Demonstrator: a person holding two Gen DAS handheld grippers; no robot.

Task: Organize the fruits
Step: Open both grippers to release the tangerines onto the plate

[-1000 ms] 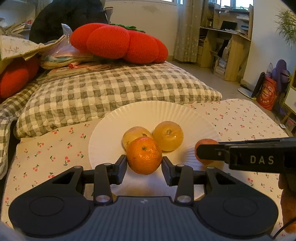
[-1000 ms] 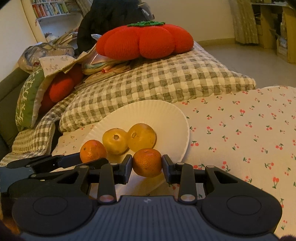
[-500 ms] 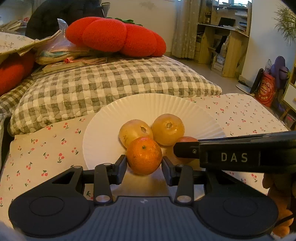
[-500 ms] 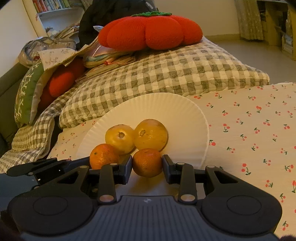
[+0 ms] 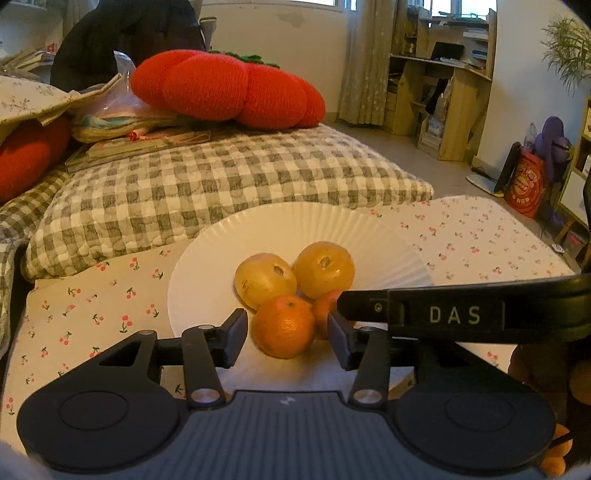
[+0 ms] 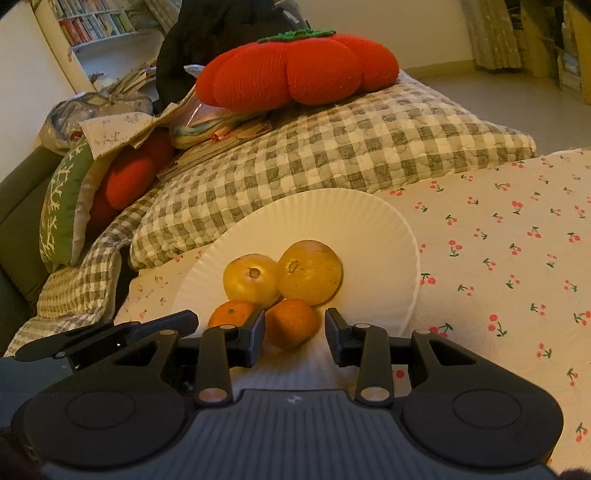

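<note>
Sitting on a cherry-print sheet [image 5: 480, 243] mid-frame, the paper plate [image 5: 295, 229] holds four fruits. Left gripper [image 5: 286, 334] just opened off its mandarin [image 5: 283, 326]; right gripper [image 6: 294, 334] looks loose around the other mandarin [image 6: 293, 323]. Bookshelf [image 6: 96, 22] upper left shows only in the right view.

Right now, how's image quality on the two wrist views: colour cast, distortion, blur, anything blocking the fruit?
Left wrist view: warm yellow cast, window blown out, strong fisheye bending at the edges, no motion blur; the other gripper's black arm covers part of one orange. Right wrist view: same warm cast, dimmer, dark corners, sharp; plate and all four fruits are visible, one orange partly behind a jaw.
</note>
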